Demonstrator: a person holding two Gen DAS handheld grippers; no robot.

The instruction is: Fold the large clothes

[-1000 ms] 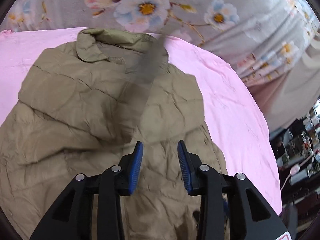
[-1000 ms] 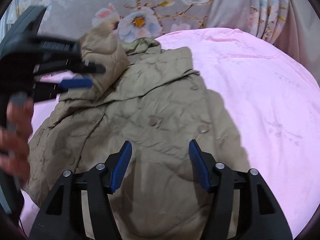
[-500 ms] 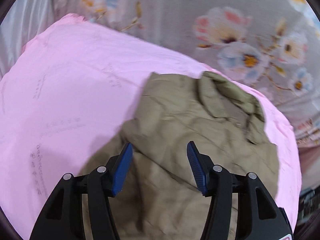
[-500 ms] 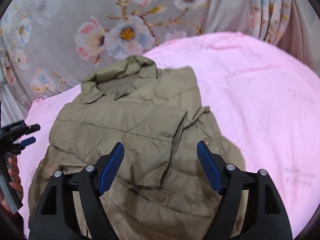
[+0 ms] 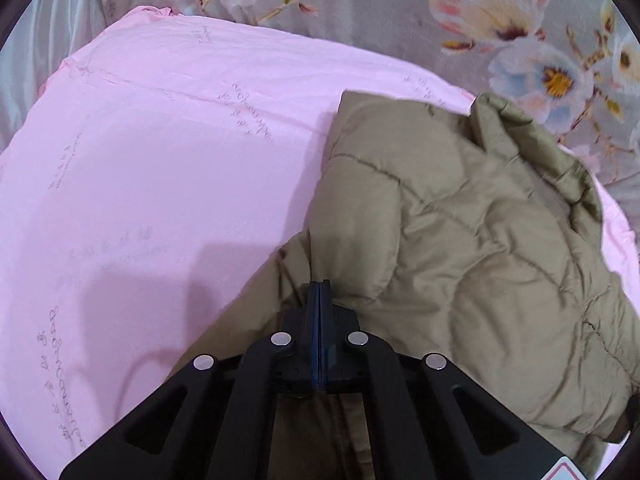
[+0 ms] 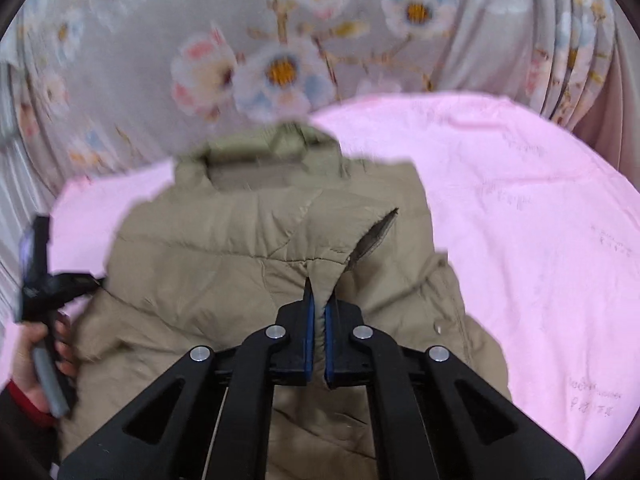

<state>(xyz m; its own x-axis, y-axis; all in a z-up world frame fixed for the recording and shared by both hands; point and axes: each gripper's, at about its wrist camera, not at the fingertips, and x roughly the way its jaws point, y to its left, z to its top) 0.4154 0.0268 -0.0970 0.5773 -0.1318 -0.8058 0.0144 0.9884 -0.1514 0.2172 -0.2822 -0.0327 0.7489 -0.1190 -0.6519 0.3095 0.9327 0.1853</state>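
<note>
**Both grippers clamped at the jacket's edges**

While the khaki quilted jacket (image 6: 256,264) lies spread on the pink bedsheet (image 6: 520,216), collar toward twelve o'clock against the floral curtain (image 6: 280,40), the right gripper (image 6: 318,312) is clenched on a raised pinch of its fabric. In the left wrist view, the left gripper (image 5: 319,308) has its blue pads pressed together at the jacket's edge, a fold rising just ahead of them; whether cloth is caught there cannot be told. At nine o'clock in the right view, a hand (image 6: 36,364) holds the left gripper's handle.
</note>
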